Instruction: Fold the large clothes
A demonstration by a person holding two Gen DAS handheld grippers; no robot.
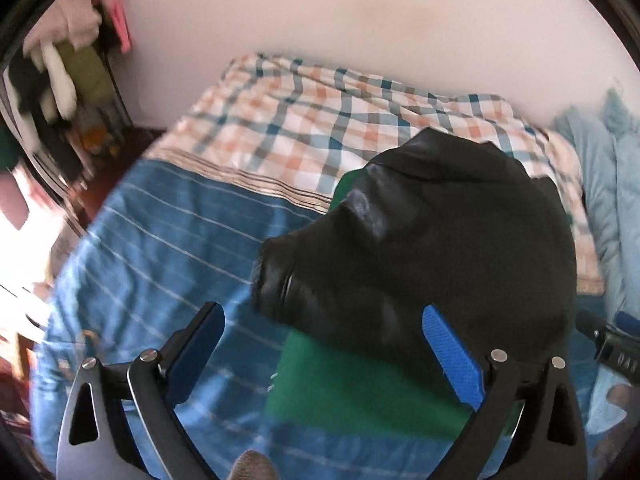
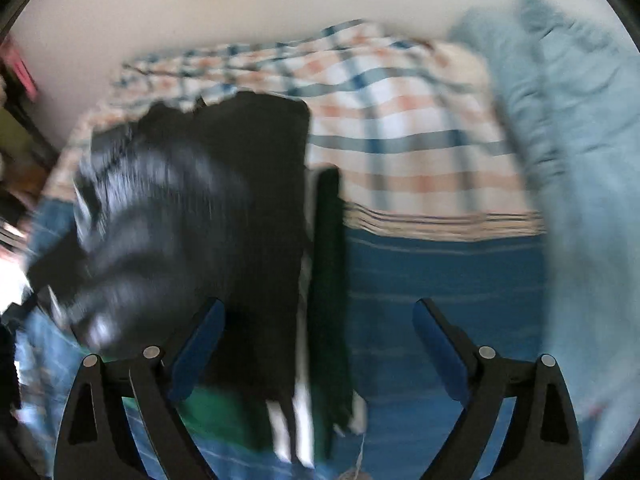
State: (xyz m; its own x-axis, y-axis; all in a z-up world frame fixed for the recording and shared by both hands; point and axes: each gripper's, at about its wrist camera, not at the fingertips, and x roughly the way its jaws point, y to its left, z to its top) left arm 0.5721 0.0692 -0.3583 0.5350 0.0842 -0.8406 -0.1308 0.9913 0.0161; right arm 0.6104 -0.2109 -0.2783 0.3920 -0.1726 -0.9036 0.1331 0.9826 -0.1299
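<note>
I see a checked quilt (image 1: 320, 120) along the bed's (image 1: 160, 240) far edge and pale blue bedding (image 2: 580, 160) at its right edge. The black garment (image 1: 440, 240) lies mid-bed in a shiny, rumpled heap over green cloth (image 1: 360, 392). My left tool (image 1: 324, 344) and right tool (image 2: 318, 340) both gape wide, empty.

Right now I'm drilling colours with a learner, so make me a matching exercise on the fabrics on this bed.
Things:
1. jacket
2. folded garment under the jacket
3. checked bedsheet
4. pillow

Colours:
A. light blue
B. black
C. orange, blue and white
D. green

Pairs: 1-B, 2-D, 3-C, 4-A
</note>
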